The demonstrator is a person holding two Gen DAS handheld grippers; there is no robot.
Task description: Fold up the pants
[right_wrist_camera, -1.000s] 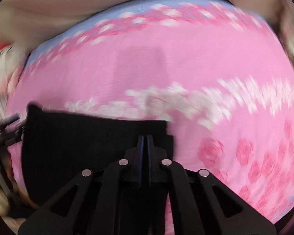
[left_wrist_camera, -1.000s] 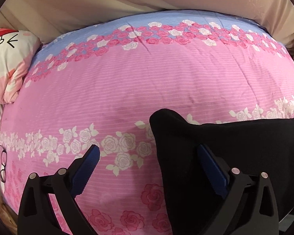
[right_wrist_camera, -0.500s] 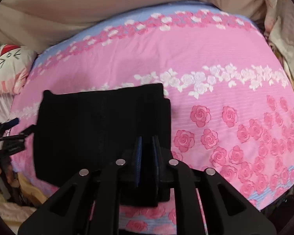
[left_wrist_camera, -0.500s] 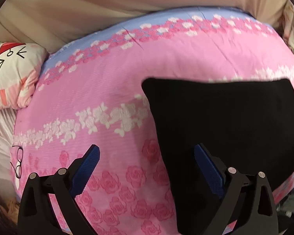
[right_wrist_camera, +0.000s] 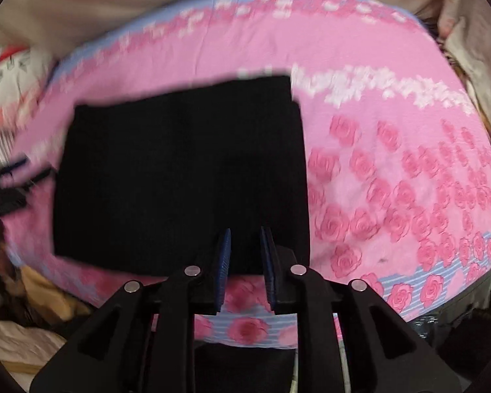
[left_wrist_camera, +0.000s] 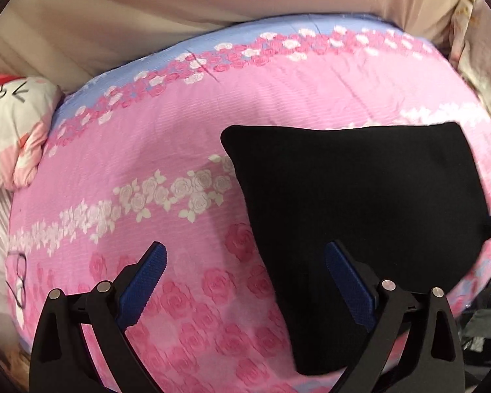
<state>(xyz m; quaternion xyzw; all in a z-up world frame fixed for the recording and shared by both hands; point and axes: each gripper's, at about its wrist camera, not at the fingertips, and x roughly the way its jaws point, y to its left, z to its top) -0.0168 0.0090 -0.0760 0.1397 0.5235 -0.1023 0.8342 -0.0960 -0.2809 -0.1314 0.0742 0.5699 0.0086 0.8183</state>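
The black pants (left_wrist_camera: 360,196) lie folded into a flat rectangle on the pink floral bed cover (left_wrist_camera: 167,150). In the left wrist view my left gripper (left_wrist_camera: 245,255) is wide open and empty, above the pants' left edge, its right finger over the cloth. In the right wrist view, which is blurred, the pants (right_wrist_camera: 180,170) lie just ahead of my right gripper (right_wrist_camera: 245,239). Its jaws stand a little apart with nothing between them, at the pants' near edge. The left gripper also shows at the left of the right wrist view (right_wrist_camera: 6,190).
A white cartoon pillow (left_wrist_camera: 9,124) lies at the bed's left end, with a pair of glasses (left_wrist_camera: 16,281) near the left edge. A beige curtain (left_wrist_camera: 212,9) hangs behind the bed. Crumpled beige cloth (right_wrist_camera: 468,49) lies at the right. The bed's front edge (right_wrist_camera: 245,330) is close below the right gripper.
My right gripper has let go of the pants and drawn back; its jaws have parted. The pants now lie flat. Both grippers have pulled back from the bed.
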